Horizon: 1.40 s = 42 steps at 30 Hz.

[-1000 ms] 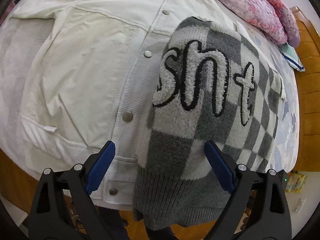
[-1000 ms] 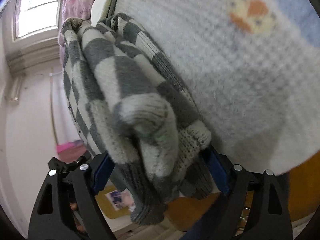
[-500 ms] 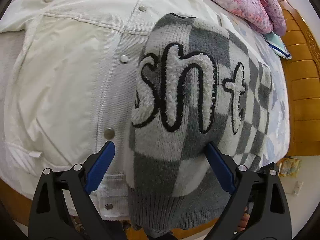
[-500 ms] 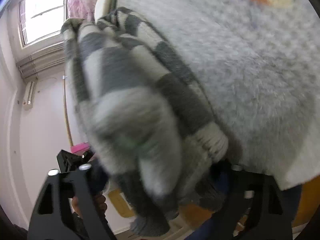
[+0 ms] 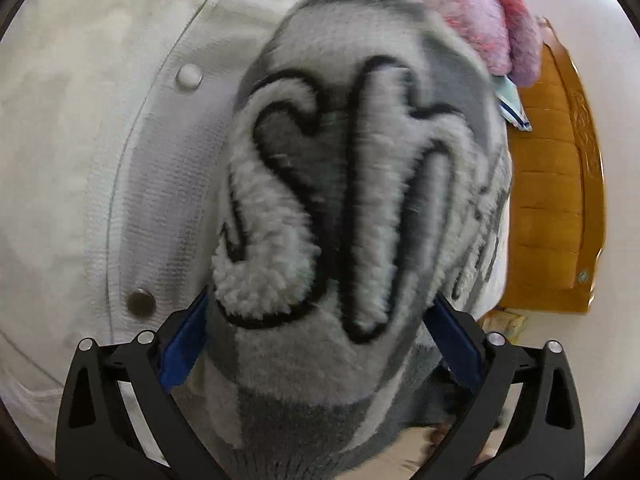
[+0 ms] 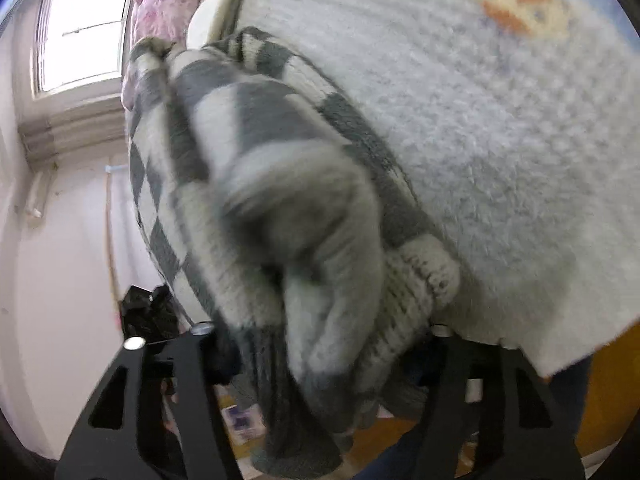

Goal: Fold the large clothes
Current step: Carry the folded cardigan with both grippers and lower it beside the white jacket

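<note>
Garment in hand: one grey-and-white checked knit sweater with fleecy black-outlined lettering (image 5: 340, 208), folded into a thick bundle and carried at the near edge of the bed, above the other clothes.
Left gripper (image 5: 320, 344): jaws stand wide with the folded bundle filling the span between the blue pads (image 5: 182, 354); whether the pads press the knit cannot be told. The wide span is probably there to take the bundle's full thickness.
Right gripper (image 6: 324, 336): jaws have just been closing, and the ribbed hem end of the sweater (image 6: 304, 240) is bunched between them; it appears clamped on the knit (the picture is blurred, so pad contact is judged, not plainly seen).
Reason for two grips: one gripper at each end probably keeps the fold from sagging open while the bundle is carried.
Below, left view: one white corduroy snap-button jacket (image 5: 120, 160) lies spread flat on the bed; two snaps show.
Below, right view: one pale fluffy knit garment with an orange-and-cream figure (image 6: 480, 140) lies flat, just beside the sweater.
Far end: one pink plush bundle (image 5: 472, 12), near the amber wooden bed frame (image 5: 552, 200).
Count: two grippers, three garments.
</note>
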Each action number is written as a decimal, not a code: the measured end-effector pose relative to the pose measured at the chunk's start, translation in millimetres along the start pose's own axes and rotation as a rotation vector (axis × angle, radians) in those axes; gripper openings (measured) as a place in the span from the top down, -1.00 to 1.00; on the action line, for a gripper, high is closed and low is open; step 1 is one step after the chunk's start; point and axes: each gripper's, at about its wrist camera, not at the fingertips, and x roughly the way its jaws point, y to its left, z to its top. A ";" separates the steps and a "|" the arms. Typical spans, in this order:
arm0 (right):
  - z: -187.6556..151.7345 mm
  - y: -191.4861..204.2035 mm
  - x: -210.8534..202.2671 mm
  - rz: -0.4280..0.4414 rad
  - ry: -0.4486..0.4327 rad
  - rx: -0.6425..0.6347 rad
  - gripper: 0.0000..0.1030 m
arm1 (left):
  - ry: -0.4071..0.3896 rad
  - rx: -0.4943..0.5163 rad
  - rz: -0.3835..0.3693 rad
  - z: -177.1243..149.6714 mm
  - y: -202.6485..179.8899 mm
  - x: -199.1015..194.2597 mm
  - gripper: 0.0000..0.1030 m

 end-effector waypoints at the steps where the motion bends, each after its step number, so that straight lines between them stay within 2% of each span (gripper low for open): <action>1: -4.5 9.2 -5.4 -0.034 -0.014 -0.015 0.15 | -0.008 0.027 0.023 -0.7 -5.3 -2.1 -0.64; 3: -10.7 28.3 -13.8 -0.099 -0.038 -0.057 0.21 | -0.027 0.025 0.034 -1.7 -10.2 -6.5 -0.46; 6: -19.1 54.4 -25.7 -0.149 -0.066 -0.117 0.28 | -0.061 0.073 0.077 -2.2 -27.7 -15.3 -0.39; 8: -20.6 78.8 -41.2 -0.181 -0.099 -0.218 0.31 | -0.083 0.098 0.087 -3.1 -44.0 -19.6 -0.37; 13: 13.4 92.9 -88.2 -0.226 -0.140 -0.362 0.32 | -0.134 0.121 0.048 -19.4 -92.3 -10.6 -0.34; 16: 42.7 66.3 -125.8 -0.247 -0.152 -0.391 0.32 | -0.159 0.117 0.021 -23.7 -126.7 16.3 -0.34; 18: 73.6 50.8 -139.5 -0.273 -0.167 -0.387 0.32 | -0.154 0.122 0.004 -30.0 -150.0 40.3 -0.34; 22: 117.8 19.0 -179.5 -0.320 -0.212 -0.359 0.32 | -0.135 0.149 -0.033 -34.4 -215.2 106.2 -0.34; 25: 141.3 -2.8 -207.5 -0.356 -0.247 -0.349 0.32 | -0.118 0.175 -0.046 -36.8 -262.5 155.9 -0.34; 29: 167.2 -31.6 -233.7 -0.378 -0.280 -0.319 0.32 | -0.096 0.205 -0.043 -39.8 -305.4 199.3 -0.34; 32: 179.7 -59.2 -243.9 -0.387 -0.290 -0.279 0.31 | -0.070 0.237 -0.012 -45.3 -324.1 223.9 -0.34; 37: 193.3 -105.3 -223.7 -0.420 -0.249 -0.194 0.23 | -0.027 0.253 0.063 -57.1 -323.8 248.7 -0.37; 40: 191.2 -113.7 -225.6 -0.428 -0.273 -0.134 0.02 | -0.038 0.269 0.089 -57.9 -328.2 246.8 -0.47; 42: 189.9 -107.6 -225.6 -0.482 -0.280 -0.142 -0.15 | -0.035 0.274 0.114 -57.4 -330.9 242.0 -0.57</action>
